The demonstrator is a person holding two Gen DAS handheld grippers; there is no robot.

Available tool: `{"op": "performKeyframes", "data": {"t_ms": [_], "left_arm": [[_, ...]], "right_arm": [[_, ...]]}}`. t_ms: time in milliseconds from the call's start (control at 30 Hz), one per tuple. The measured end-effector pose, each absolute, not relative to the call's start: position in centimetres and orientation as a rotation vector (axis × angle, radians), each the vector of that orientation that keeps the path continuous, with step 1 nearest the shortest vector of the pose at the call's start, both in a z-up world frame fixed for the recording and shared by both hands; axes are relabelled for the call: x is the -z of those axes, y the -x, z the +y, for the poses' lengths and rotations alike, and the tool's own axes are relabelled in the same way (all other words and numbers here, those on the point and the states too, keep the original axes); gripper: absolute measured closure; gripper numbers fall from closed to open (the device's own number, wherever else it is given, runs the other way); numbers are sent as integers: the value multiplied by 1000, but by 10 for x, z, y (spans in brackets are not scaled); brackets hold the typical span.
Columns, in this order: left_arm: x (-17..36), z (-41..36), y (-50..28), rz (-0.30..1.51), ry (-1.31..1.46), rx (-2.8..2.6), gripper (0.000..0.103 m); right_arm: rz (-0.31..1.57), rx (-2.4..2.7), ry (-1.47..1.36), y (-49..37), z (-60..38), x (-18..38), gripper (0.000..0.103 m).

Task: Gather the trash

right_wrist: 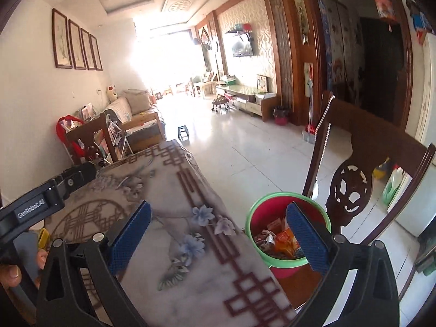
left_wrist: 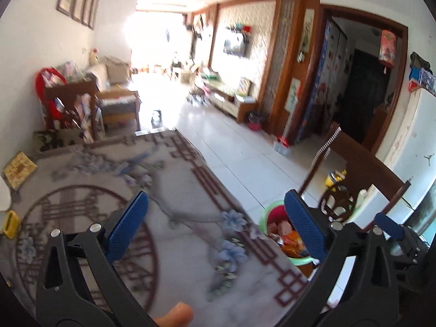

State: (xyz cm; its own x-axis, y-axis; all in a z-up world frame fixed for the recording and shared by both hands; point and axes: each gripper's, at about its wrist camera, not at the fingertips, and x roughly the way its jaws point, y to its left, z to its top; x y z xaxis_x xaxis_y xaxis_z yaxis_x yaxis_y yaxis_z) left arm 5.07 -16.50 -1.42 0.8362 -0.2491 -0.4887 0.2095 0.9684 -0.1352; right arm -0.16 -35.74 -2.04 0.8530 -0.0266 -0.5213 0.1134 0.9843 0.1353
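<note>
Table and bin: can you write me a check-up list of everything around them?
Surface: table with a flowered cover, mostly bare.
Job's things: green bin with a red liner sits on the chair seat beside the table, holding wrappers.
Clutter: yellow box and a small yellow thing near the table's left edge.
Grippers: left gripper and right gripper both open, holding nothing.
Cables: nothing seen.
Surroundings: tiled floor, sofa, wall television.
</note>
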Motion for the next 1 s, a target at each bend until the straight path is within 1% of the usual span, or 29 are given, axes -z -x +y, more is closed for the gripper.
{"op": "performKeyframes", "data": {"t_ms": [33,67,133,200,367,533,1000], "left_arm": [[13,-159,-46,509,78,227,5],[9,-153,-39,484,76,199,5],[3,-137,-26,438,70,145,5],[0,-123,-17,421,79,114,5],[2,-95,-14,483,112,141,5],[6,-79,-9,513,127,138,5],[6,-68,-2,540,159,184,5]], "right_arm": [[511,80,-157,7,-351,19,7],[436,83,-147,17,-342,16,7],[387,106,-116,27,-330,11,7],[394,91,-109,27,-318,8,7],[424,100,-138,30,-299,9,7],[432,107,-110,38,-281,9,7],[456,114,-76,44,-270,7,7]]}}
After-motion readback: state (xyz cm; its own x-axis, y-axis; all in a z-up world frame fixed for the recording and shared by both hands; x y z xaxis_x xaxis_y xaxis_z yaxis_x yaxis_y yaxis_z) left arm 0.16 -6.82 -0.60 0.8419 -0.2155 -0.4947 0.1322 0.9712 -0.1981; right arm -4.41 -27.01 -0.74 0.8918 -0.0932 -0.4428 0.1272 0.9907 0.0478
